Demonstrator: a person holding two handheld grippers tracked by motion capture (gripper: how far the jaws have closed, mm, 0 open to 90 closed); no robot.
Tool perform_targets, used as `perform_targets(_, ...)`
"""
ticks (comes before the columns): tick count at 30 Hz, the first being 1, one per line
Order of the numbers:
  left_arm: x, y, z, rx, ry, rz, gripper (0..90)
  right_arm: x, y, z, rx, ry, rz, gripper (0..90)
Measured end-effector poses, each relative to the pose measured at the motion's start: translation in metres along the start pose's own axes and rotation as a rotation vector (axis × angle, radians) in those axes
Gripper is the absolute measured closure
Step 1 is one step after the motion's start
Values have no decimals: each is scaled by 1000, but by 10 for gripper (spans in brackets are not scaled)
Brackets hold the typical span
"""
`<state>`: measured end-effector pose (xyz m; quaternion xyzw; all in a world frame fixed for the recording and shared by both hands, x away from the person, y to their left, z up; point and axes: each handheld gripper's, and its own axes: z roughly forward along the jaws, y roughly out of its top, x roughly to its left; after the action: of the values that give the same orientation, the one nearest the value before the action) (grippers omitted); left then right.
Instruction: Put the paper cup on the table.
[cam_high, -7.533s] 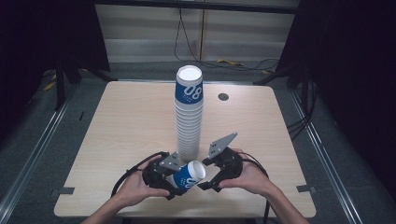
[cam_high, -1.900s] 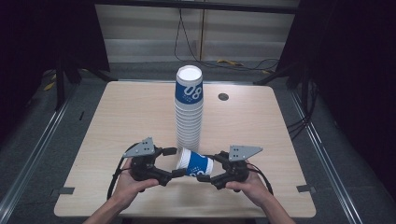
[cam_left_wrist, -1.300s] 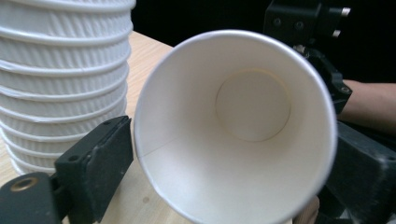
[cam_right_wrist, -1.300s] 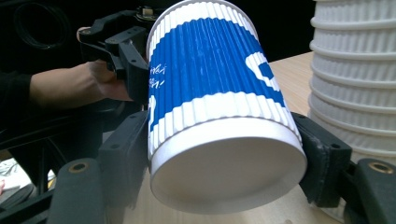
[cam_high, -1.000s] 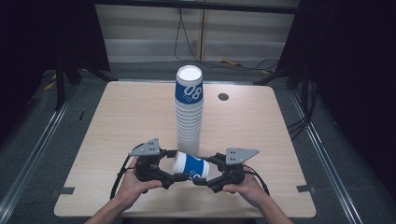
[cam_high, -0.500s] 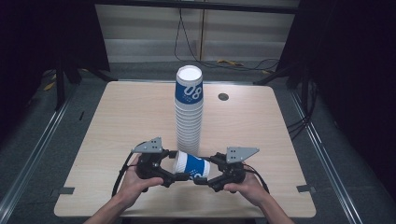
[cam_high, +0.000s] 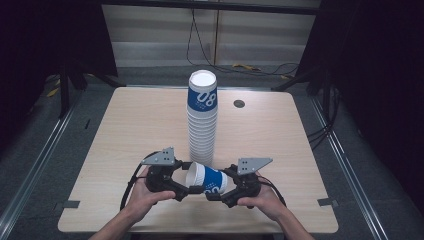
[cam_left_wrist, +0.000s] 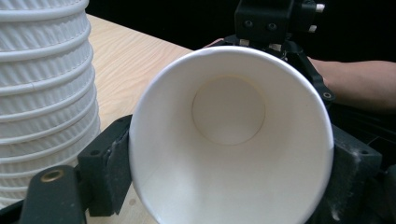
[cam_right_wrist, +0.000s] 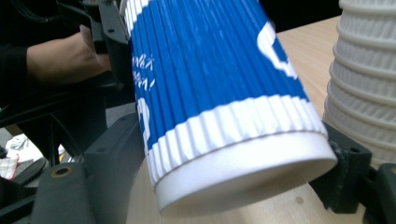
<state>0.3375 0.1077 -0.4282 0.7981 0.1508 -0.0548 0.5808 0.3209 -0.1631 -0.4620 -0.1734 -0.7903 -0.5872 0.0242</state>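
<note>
A single blue-and-white ribbed paper cup (cam_high: 206, 178) lies on its side between the two grippers, near the front edge of the table (cam_high: 125, 125) and just in front of the foot of the tall cup stack (cam_high: 202, 120). Its open mouth faces the left gripper (cam_high: 186, 184), its closed base the right gripper (cam_high: 216, 190).

In the left gripper view the jaws stand wide, one black pad on each side of the white rim (cam_left_wrist: 231, 51), both pressed against it, so this gripper holds the cup at its mouth. The ribbed white wall of the stack (cam_left_wrist: 44, 93) rises just beside the left-hand pad, with only a thin strip of table showing between them.

In the right gripper view the jaws sit either side of the cup's base ring (cam_right_wrist: 247, 175), closed in on it; the far pad lies close to the stack (cam_right_wrist: 369, 70), almost touching its lower ribs. The cup tilts, its base a little above the wood.

From the high view, both hands (cam_high: 150, 192) rest close to the table's near edge, with little board left behind them. To the left and right of the grippers the tabletop is bare out to its side edges. Beyond the stack lies more open board, with a small round dark grommet (cam_high: 239, 103) near the far edge, well apart from the cups.
</note>
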Motion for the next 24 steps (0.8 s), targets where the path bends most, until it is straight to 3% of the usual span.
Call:
perform_targets(3, 0, 0, 0, 6, 0, 0, 177, 0, -1, 0, 33, 3, -4, 223)
perform_targets(10, 3, 1, -1, -17, -6, -14, 177, -3, -4, -3, 48, -6, 21, 195)
perform_targets(17, 7, 1, -11, 2, 32, -30, 177, -9, -7, -7, 85, -44, 33, 179)
perform_targets(24, 14, 0, -23, 29, 62, -66, 176, -19, -10, -16, 105, -88, 92, 181)
